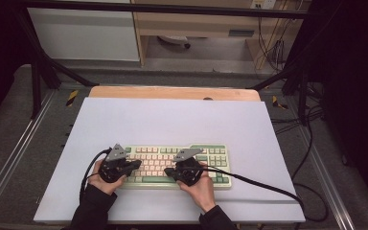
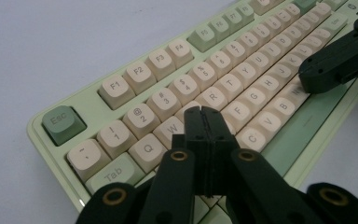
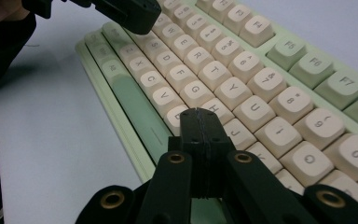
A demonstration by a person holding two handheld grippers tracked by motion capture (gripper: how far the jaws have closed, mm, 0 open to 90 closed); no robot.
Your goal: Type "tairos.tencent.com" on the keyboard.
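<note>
A pale green keyboard [image 1: 211, 165] with cream keycaps lies on the white mat near the front. My left gripper [image 1: 136, 164] is shut with nothing in it, its tip over the left letter keys; in the left gripper view its tip [image 2: 205, 112] sits just above the keys near W and S on the keyboard [image 2: 56, 93]. My right gripper [image 1: 168, 171] is also shut and empty, pointing left over the middle of the keyboard; its tip [image 3: 199, 113] hovers by the keys near H and N on the keyboard [image 3: 135, 100]. The two tips face each other, a short gap apart.
A white mat [image 1: 172, 120] covers the wooden table [image 1: 172, 92]. A black cable [image 1: 263, 184] trails right from the right gripper across the mat, and another cable [image 1: 87, 172] loops at the left. A metal frame and floor cables surround the table.
</note>
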